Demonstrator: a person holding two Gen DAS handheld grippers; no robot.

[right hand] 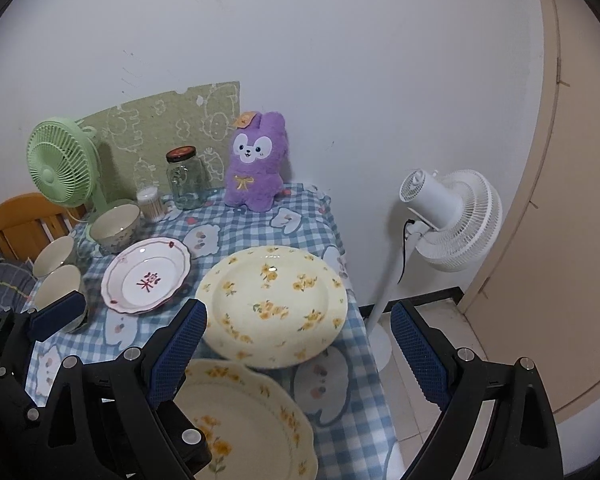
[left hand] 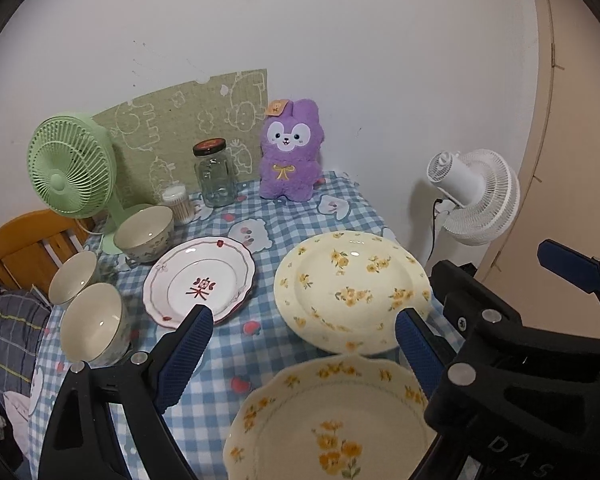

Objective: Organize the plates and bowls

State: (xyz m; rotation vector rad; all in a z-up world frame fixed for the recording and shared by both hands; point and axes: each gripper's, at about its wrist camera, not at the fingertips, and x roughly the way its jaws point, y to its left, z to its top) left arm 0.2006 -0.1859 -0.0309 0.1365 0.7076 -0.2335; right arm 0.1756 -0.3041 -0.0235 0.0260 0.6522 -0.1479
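Note:
Two cream plates with yellow flowers lie on the checked tablecloth: a round one (left hand: 352, 292) (right hand: 276, 304) and a scalloped one (left hand: 332, 420) (right hand: 244, 420) nearer me. A white plate with a red character (left hand: 200, 280) (right hand: 146, 274) lies left of them, seemingly on top of another plate. Three cream bowls (left hand: 144, 232) (left hand: 74, 276) (left hand: 94, 320) stand along the left edge. My left gripper (left hand: 304, 326) hovers open above the table between the plates. My right gripper (right hand: 300, 320) is also open, over the round plate's right side. Neither holds anything.
At the back stand a green fan (left hand: 74, 172), a glass jar (left hand: 216, 176), a cotton swab tub (left hand: 178, 202) and a purple plush rabbit (left hand: 290, 152). A white standing fan (right hand: 452, 220) is on the floor right of the table. A wooden chair (left hand: 24, 244) is at left.

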